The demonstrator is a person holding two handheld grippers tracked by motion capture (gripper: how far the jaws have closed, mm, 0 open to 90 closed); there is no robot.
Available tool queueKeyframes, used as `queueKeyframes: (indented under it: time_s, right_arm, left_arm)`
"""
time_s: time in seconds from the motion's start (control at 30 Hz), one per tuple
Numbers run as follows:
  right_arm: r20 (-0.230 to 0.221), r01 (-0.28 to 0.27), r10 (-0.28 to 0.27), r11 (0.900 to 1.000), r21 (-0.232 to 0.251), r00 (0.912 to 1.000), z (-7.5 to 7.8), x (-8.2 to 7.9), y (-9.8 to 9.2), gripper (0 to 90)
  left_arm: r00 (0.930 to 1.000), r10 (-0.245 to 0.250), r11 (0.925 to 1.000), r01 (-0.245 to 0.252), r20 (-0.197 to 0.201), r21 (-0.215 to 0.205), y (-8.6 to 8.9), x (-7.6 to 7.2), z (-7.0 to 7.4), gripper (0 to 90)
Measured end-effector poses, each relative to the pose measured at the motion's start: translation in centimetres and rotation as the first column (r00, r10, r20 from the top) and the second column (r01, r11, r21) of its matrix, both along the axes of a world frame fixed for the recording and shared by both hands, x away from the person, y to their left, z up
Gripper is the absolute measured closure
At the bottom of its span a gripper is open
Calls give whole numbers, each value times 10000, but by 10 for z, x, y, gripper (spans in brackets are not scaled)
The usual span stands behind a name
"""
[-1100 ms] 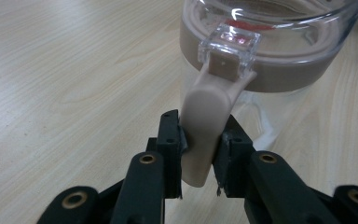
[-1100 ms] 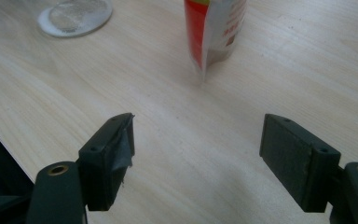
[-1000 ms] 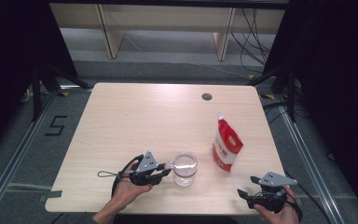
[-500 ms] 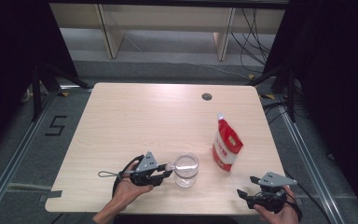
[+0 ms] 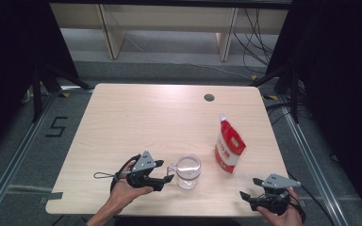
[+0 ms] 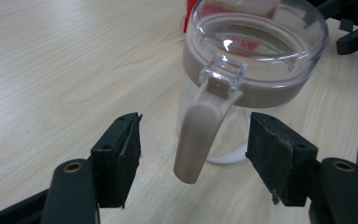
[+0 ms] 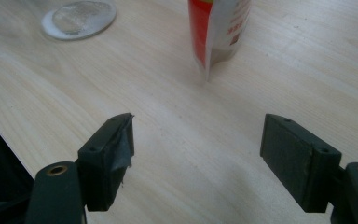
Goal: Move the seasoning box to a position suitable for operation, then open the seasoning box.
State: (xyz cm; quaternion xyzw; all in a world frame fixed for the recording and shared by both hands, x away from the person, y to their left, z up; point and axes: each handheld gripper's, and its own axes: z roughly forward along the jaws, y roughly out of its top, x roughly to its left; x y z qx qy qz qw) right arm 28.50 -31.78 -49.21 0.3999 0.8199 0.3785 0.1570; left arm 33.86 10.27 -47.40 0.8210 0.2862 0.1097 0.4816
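in the high view, a clear jug with a lid stands upright near the front edge of the table, about midway along it. its handle points toward the table's left edge, at the left gripper, which a hand holds just beside it with jaws apart. a red and white pouch stands upright to the right of the jug, its spout at the top, its long axis vertical. the right gripper sits at the front right corner, well apart from both, held by the other hand.

in the left gripper view, the jug's tan handle hangs down between the two black jaws, which are spread wide and touch nothing. the handle's long axis runs down from the lid's clear tab.

in the right gripper view, the jaws stand released, wide apart over bare wood. the pouch stands ahead, and the jug's base shows at the upper left.
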Motion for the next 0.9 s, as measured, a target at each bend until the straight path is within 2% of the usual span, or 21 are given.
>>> queueKeyframes:
  time_s: [0.03,0.07,0.1,0.13,0.2,0.27,0.33,0.37,0.5,0.53,0.6,0.63,0.67,0.7,0.73,0.77,0.8,0.83,0.87,0.9]
  right_arm:
    - [98,-147,148,9998,-144,9998,0,1,0,267]
    - [145,-195,198,9996,-192,9997,0,2,0,267]
    - [-252,56,-54,10000,54,9997,0,-1,3,266]
    - [-105,-85,85,10000,-17,9999,0,0,2,266]
    - [-5,-132,132,9999,-84,9999,0,0,2,266]
    - [-136,-26,26,10000,-15,9999,0,-1,3,266]
    - [-85,-32,31,10000,-49,10000,0,-1,3,266]
    - [-7,-173,173,9998,-39,9998,-1,0,2,266]
    - [-111,-71,71,10000,14,9999,-1,-1,3,266]
    - [7,-146,146,9998,-115,9999,0,0,2,267]
    - [-113,-114,114,9999,-15,9999,0,-1,3,267]
    - [-59,-122,122,9999,-31,9999,-1,-1,3,267]
    - [51,-226,227,9997,-111,9997,-1,0,2,267]
    - [-14,-215,215,9998,15,9998,-1,0,2,267]
    - [176,-274,276,9995,-136,9995,-1,1,1,267]
    - [-131,-120,120,9999,11,9998,0,0,2,267]
    - [-176,-144,149,9996,234,9997,-1,0,2,267]
    - [2,-260,260,9995,150,9997,0,2,1,267]
    - [-118,-116,119,9996,265,9999,1,0,3,267]
    - [98,-381,379,9991,173,9992,1,2,2,267]
  left_arm:
    - [10000,37,9997,-39,78,254,1,0,2,319]
    - [10000,79,9999,-79,19,139,0,-1,2,309]
    - [10000,63,9998,-64,55,201,1,-1,3,308]
    - [10000,63,9998,-64,55,201,1,-1,3,308]
    - [9999,121,9999,-121,8,-42,0,-4,6,306]
    - [9999,101,9999,-101,-12,-103,0,-5,9,305]
    - [9999,164,9997,-164,-28,-176,0,-6,13,302]
    - [9999,140,9994,-141,-38,-325,-1,-6,14,300]
    - [9999,164,9990,-165,-44,-409,-1,-5,16,300]
    - [9995,208,9986,-218,-223,-489,0,-4,18,301]
    - [9991,363,9971,-377,-214,-656,0,-4,19,310]
    - [9991,363,9971,-377,-214,-656,0,-4,19,327]
    - [9991,401,9957,-408,-101,-836,1,-3,21,354]
    - [9991,401,9957,-408,-101,-836,1,-3,21,366]
    - [9992,397,9949,-400,-51,-924,1,-4,24,391]
    - [9994,341,9940,-338,11,-1044,1,-4,25,416]
    - [9992,361,9932,-339,176,-1117,2,-5,26,431]
    - [9988,404,9923,-370,261,-1185,2,-6,27,458]
    - [9985,461,9913,-419,310,-1248,2,-7,29,488]
    - [9979,417,9909,-349,500,-1299,3,-8,30,516]
